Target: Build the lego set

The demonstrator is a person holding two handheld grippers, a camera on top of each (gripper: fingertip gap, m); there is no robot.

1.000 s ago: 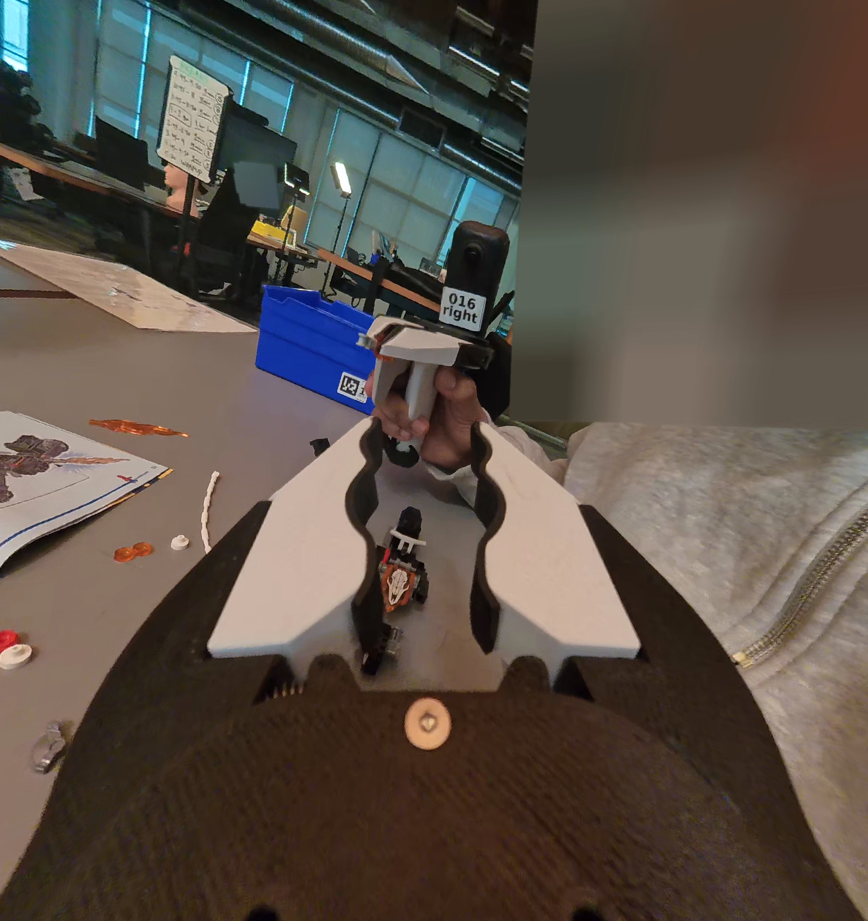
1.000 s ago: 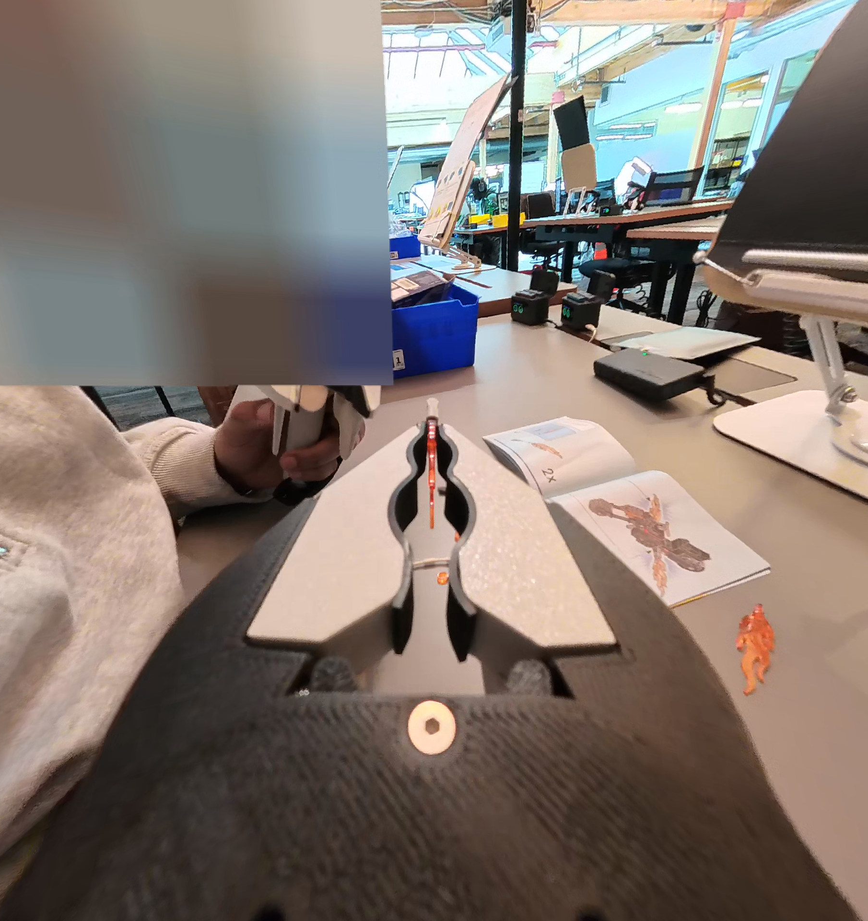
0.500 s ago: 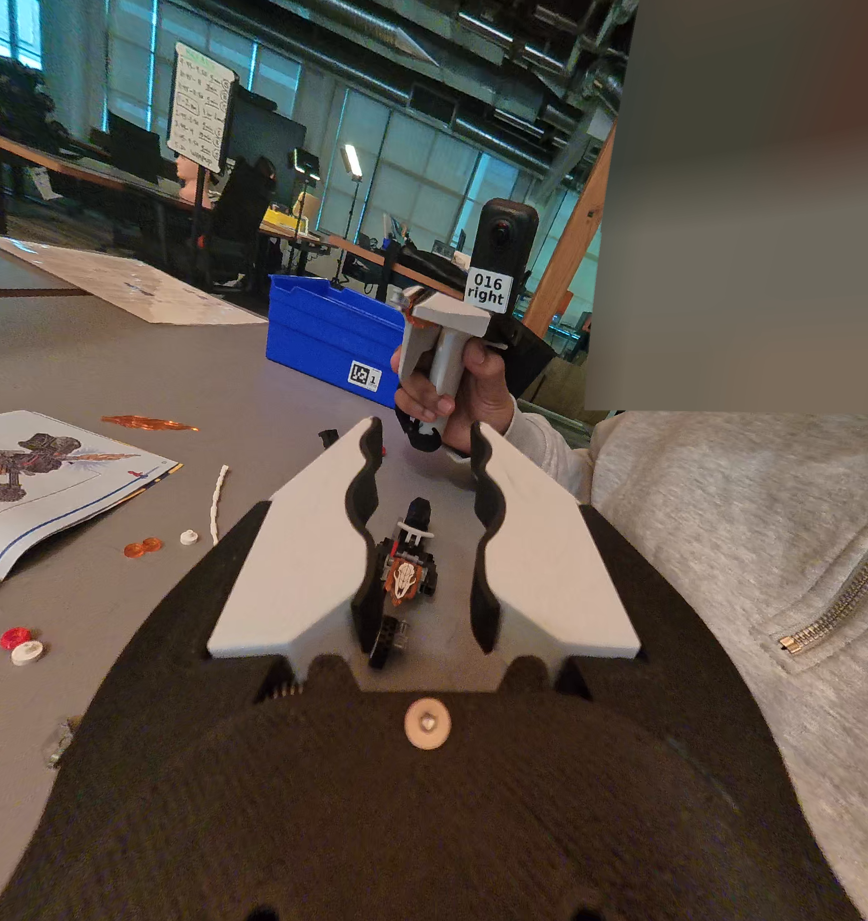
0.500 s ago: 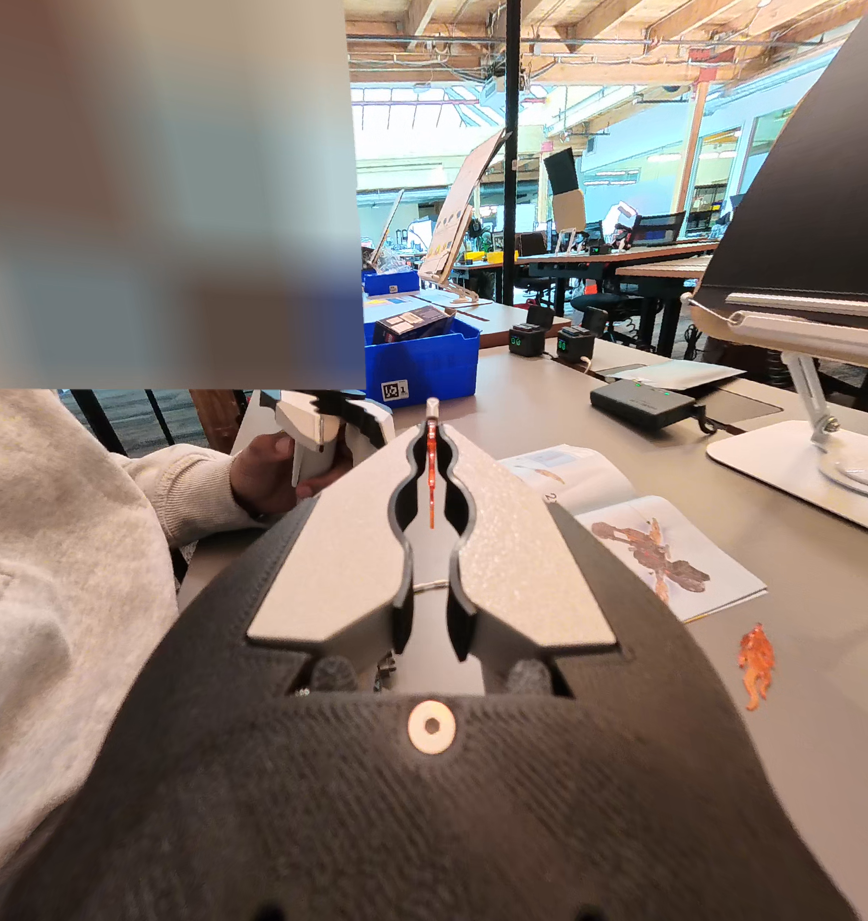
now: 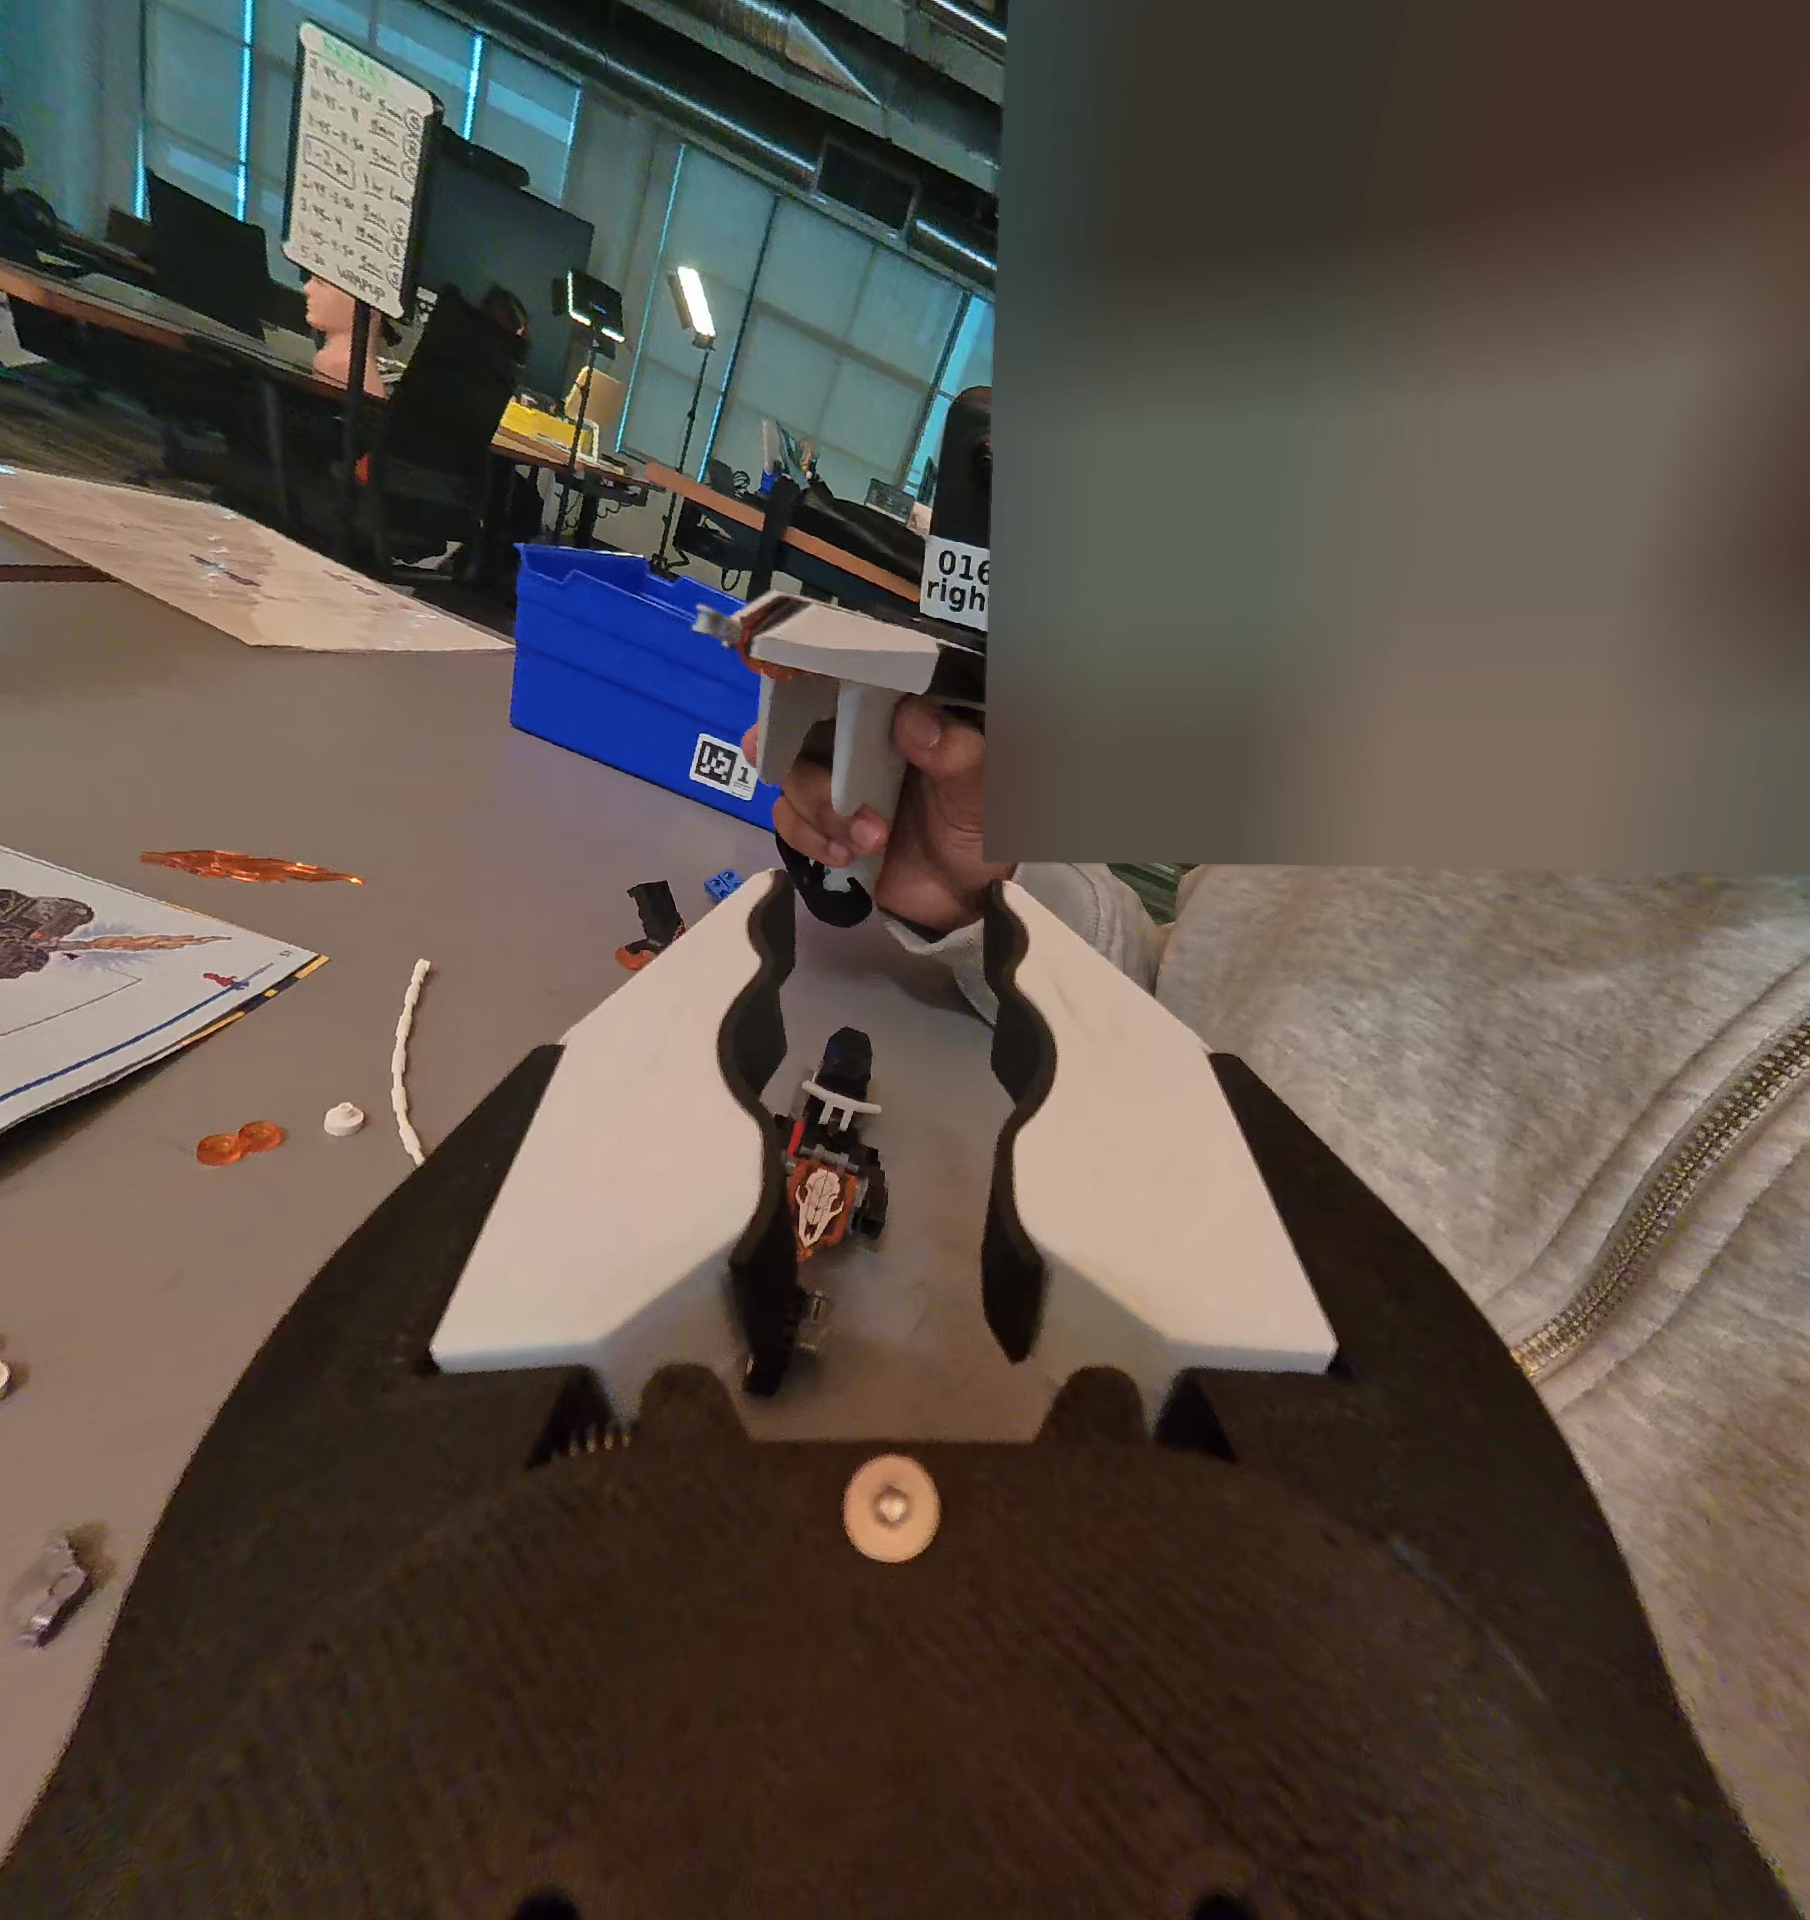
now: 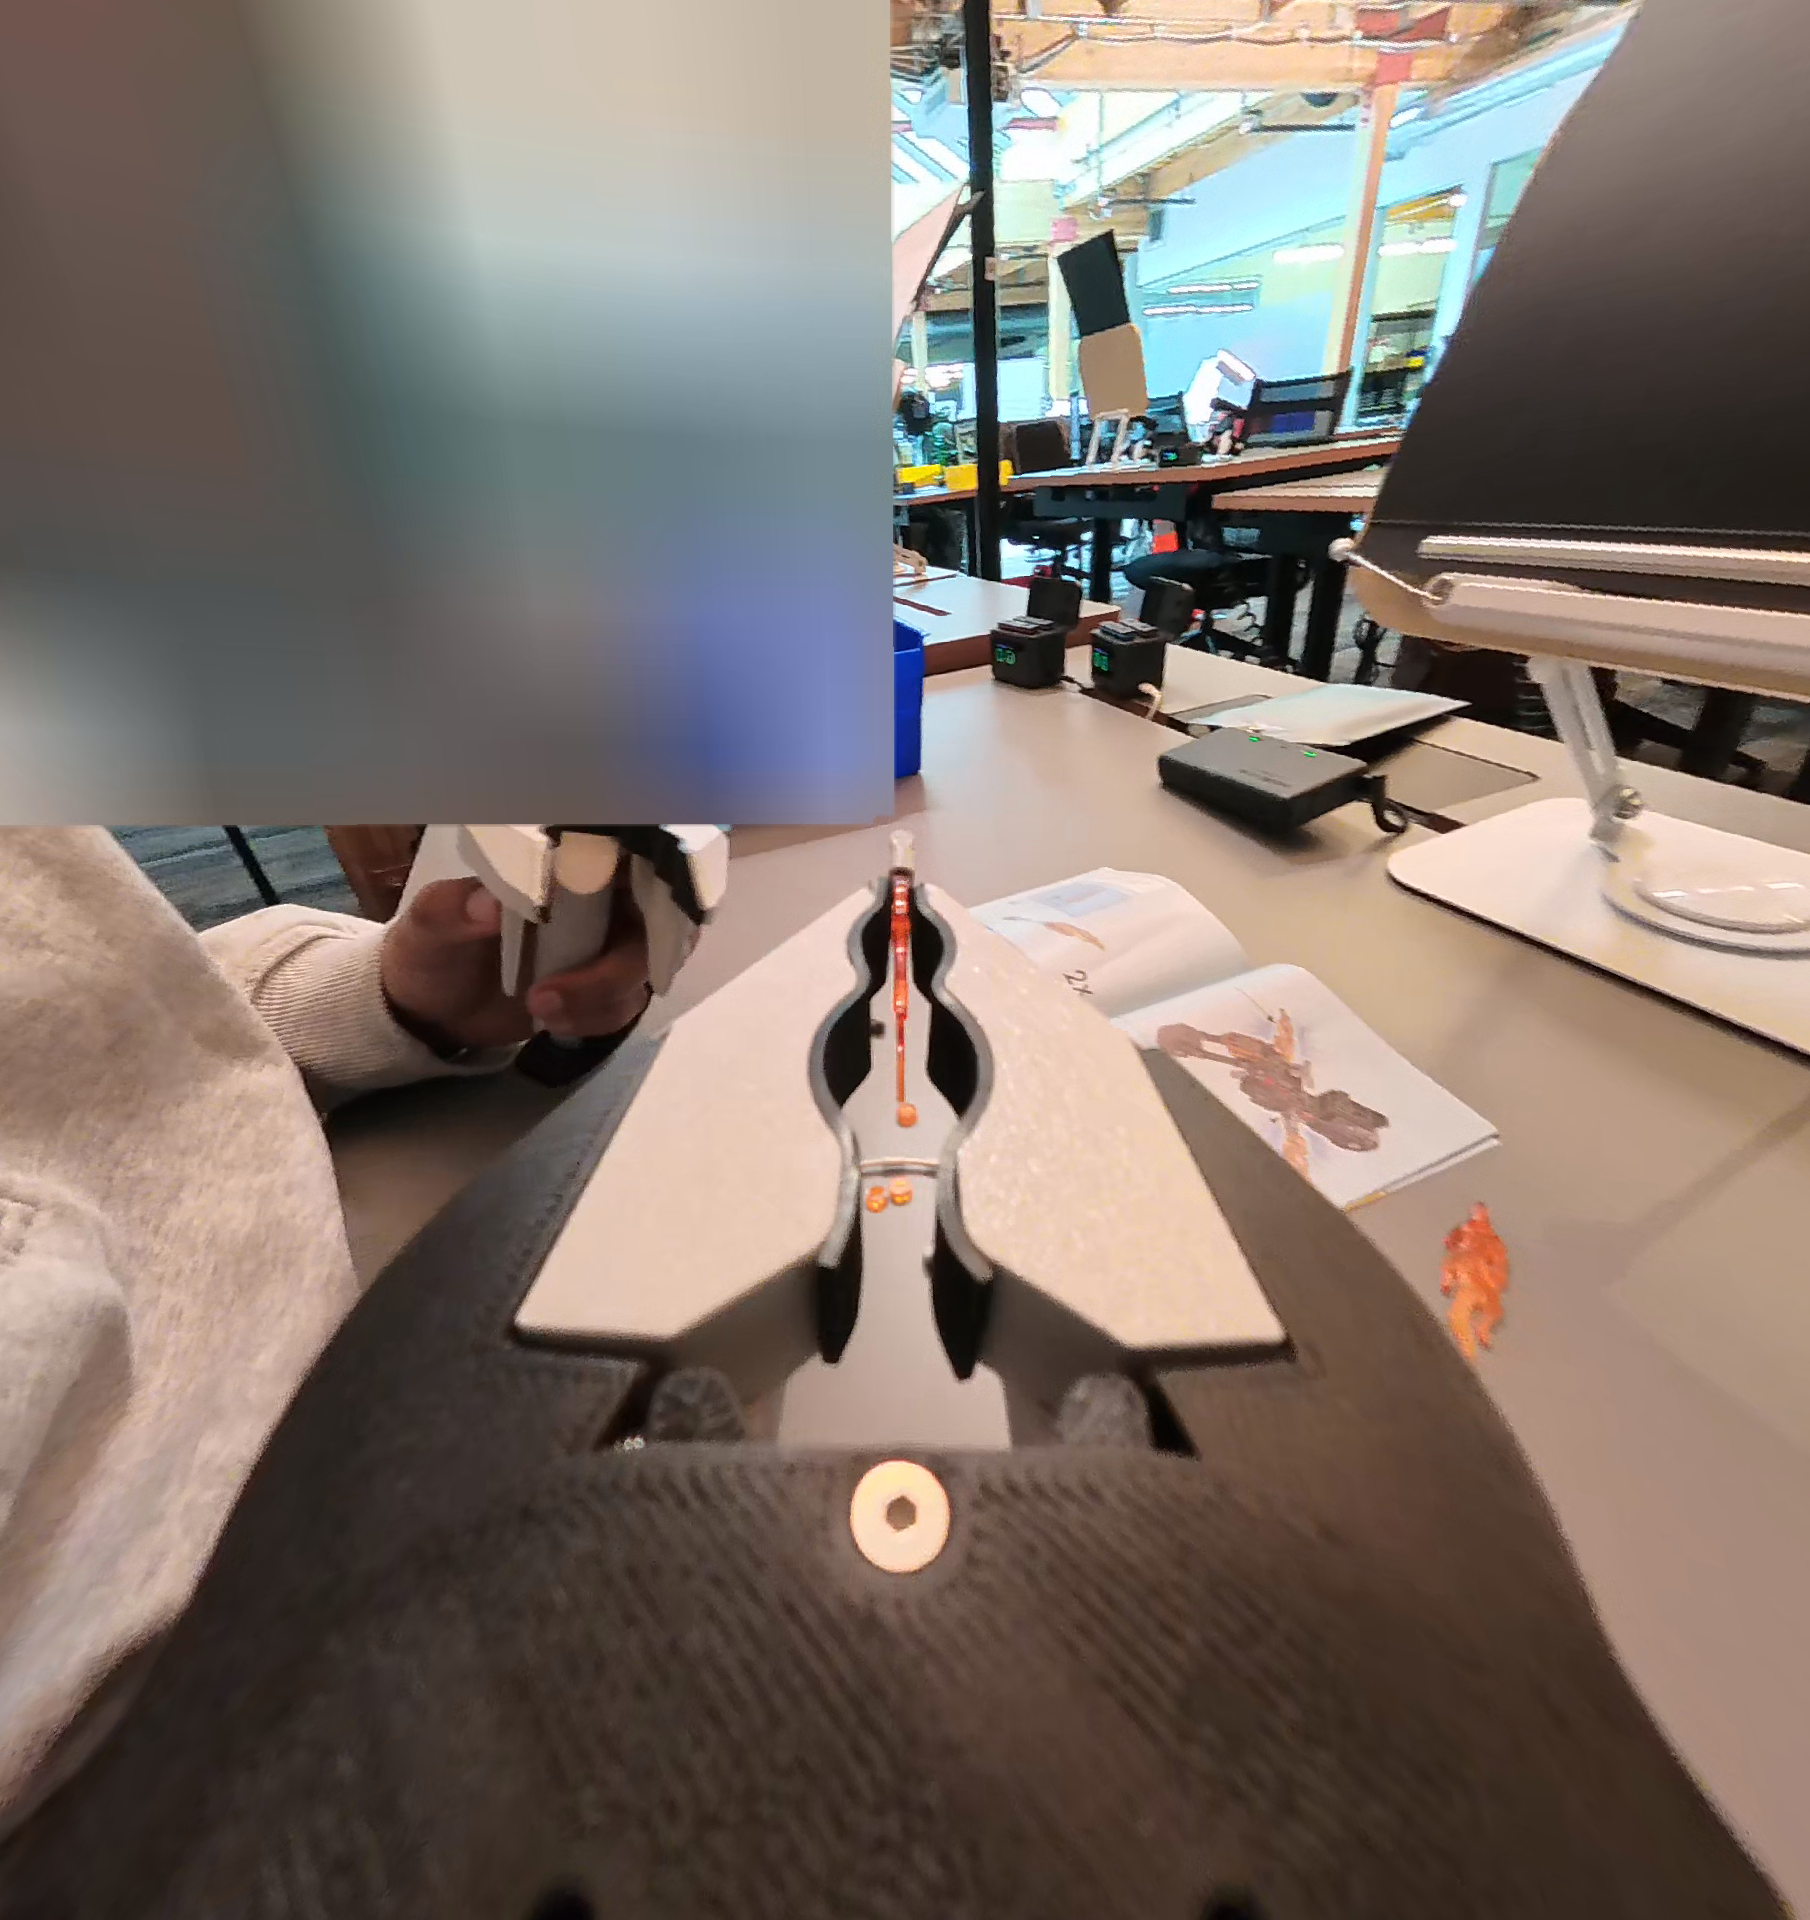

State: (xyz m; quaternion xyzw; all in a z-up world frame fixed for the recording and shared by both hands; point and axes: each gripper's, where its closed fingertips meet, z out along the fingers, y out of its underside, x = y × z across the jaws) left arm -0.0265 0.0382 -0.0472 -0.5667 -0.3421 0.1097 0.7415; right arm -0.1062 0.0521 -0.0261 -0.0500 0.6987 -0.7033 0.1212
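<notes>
Grey table: your left gripper, jaws spread, straddles the small lego model; your right gripper pinches an orange flame piece.

Small black/orange lego model w/ white skull tile sits on table. Thin transparent-orange flame piece held edge-on, off the table.
</notes>
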